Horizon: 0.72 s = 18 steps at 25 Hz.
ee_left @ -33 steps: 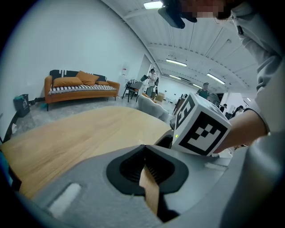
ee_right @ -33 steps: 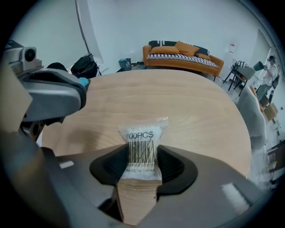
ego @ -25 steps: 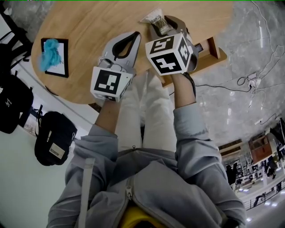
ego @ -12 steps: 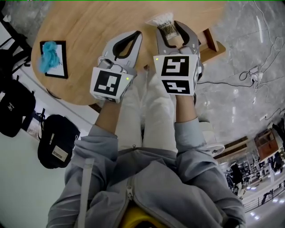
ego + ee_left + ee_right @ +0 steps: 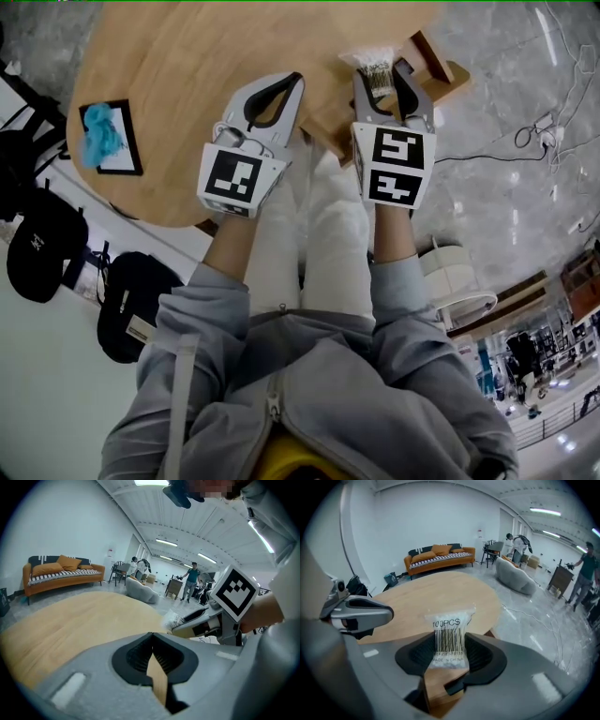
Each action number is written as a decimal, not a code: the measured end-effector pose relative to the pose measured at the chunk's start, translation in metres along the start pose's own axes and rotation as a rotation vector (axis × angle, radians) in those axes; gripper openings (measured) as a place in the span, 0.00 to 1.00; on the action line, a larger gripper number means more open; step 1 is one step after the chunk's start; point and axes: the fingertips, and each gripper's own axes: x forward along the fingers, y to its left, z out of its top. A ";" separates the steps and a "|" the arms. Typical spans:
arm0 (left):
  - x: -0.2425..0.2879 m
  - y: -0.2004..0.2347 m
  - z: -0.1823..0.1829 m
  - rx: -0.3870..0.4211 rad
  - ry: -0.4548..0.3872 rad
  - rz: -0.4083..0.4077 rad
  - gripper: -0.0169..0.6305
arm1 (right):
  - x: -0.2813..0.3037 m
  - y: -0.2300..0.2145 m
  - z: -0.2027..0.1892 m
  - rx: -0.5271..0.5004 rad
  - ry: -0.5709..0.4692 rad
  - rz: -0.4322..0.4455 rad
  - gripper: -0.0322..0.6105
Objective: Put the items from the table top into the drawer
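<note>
Round wooden table point(image 5: 178, 66) standing on grey marbled floor. Left gripper point(image 5: 293, 82) hovering over table's near edge, jaws pressed together, gripping nothing. Right gripper point(image 5: 382, 73) clenching clear packet point(image 5: 372, 64) printed 100PCS, hanging over open drawer point(image 5: 448, 82) at table's right edge. Blue scrap point(image 5: 100, 131) lying on black-framed card point(image 5: 127, 164) at table's left edge.

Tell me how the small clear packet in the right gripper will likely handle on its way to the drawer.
The packet looks like thin film, so probably floppy; its top stands unsupported above the right gripper. Holding only small pieces, it is likely light. Glossy plastic may slip, though the jaws pinch its middle.
</note>
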 end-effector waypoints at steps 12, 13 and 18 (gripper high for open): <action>0.026 -0.043 -0.022 0.046 0.067 -0.091 0.03 | 0.001 -0.027 -0.104 0.275 0.133 -0.042 0.34; 0.027 -0.045 -0.024 0.047 0.074 -0.095 0.03 | 0.003 -0.025 -0.112 0.275 0.153 -0.037 0.34; 0.033 -0.049 -0.034 0.050 0.101 -0.104 0.03 | 0.023 0.000 -0.150 0.228 0.254 0.023 0.34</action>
